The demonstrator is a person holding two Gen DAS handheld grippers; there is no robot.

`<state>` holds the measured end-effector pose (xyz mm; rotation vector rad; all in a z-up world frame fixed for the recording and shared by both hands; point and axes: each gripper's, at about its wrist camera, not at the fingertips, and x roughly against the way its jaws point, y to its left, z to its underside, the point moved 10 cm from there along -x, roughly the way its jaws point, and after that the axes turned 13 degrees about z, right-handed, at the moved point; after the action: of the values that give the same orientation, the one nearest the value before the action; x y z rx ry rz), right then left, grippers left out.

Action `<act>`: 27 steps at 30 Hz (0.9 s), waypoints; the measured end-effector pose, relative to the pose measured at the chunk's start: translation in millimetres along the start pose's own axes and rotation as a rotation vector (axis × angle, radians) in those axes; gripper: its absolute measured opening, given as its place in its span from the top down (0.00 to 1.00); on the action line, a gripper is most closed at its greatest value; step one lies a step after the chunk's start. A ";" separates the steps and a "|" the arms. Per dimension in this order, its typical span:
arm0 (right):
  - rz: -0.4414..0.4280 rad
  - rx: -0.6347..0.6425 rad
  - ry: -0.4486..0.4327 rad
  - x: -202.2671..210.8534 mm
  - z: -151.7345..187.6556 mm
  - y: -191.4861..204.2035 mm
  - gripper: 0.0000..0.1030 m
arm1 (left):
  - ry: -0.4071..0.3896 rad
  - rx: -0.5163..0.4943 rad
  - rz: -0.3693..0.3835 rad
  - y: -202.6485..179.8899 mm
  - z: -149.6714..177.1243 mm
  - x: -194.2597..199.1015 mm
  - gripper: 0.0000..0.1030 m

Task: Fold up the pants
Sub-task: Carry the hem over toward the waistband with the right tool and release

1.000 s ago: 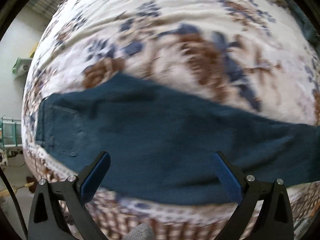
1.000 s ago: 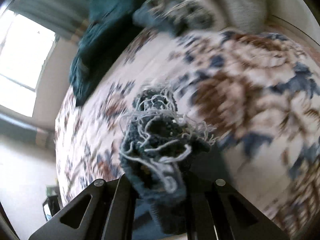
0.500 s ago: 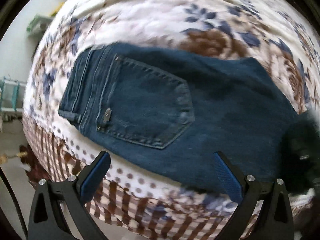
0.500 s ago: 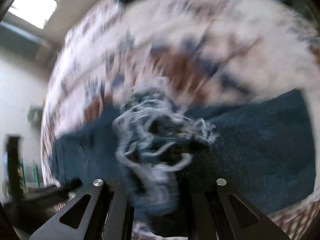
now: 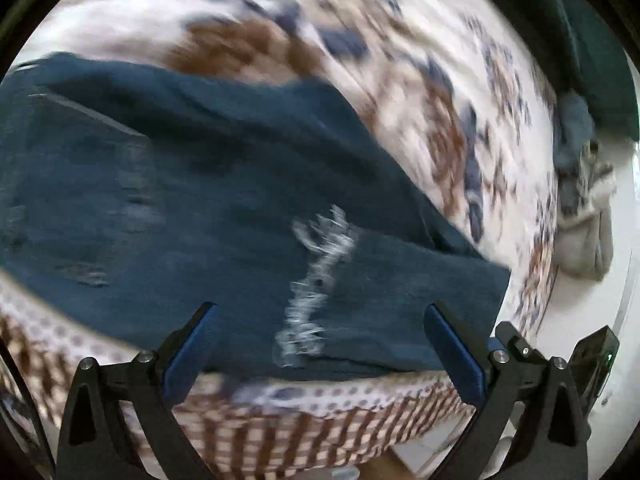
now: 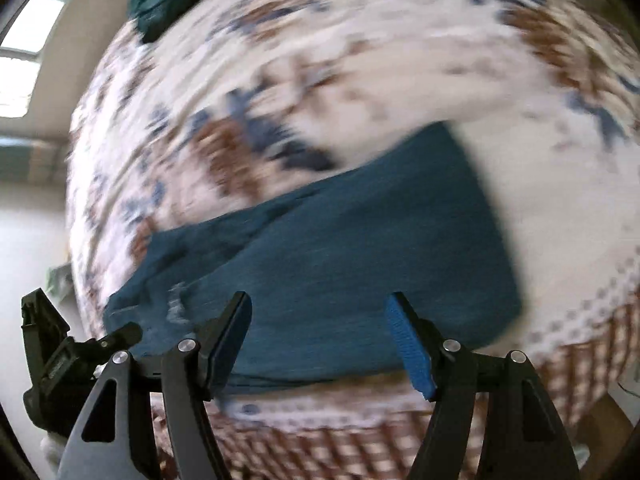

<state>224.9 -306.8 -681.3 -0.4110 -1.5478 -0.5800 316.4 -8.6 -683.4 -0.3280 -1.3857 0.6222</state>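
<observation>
The dark blue denim pants [image 5: 208, 200] lay folded along the near edge of the bed with its floral-and-check cover [image 5: 420, 92], frayed hem [image 5: 316, 280] on top. Soft but weighty, probably best pinched at a doubled edge (blur hid detail). The left hand-held gripper [image 5: 320, 356] hovered open; the right hand-held gripper [image 6: 320, 340] was opening, nothing between its jaws. Bare bedding stretched beyond.

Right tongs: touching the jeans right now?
Apart. Right wrist view: right tongs opening, blue pads clear of the jeans, nothing between them.
</observation>
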 end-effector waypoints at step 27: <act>0.280 0.125 0.095 -59.0 -25.9 -35.5 0.30 | -0.183 -0.009 -0.147 5.7 -28.6 9.3 0.66</act>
<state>228.9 -345.3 -743.9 -0.4878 -1.3970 -0.2796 343.6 5.4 -684.1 -0.1774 -1.5724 0.5345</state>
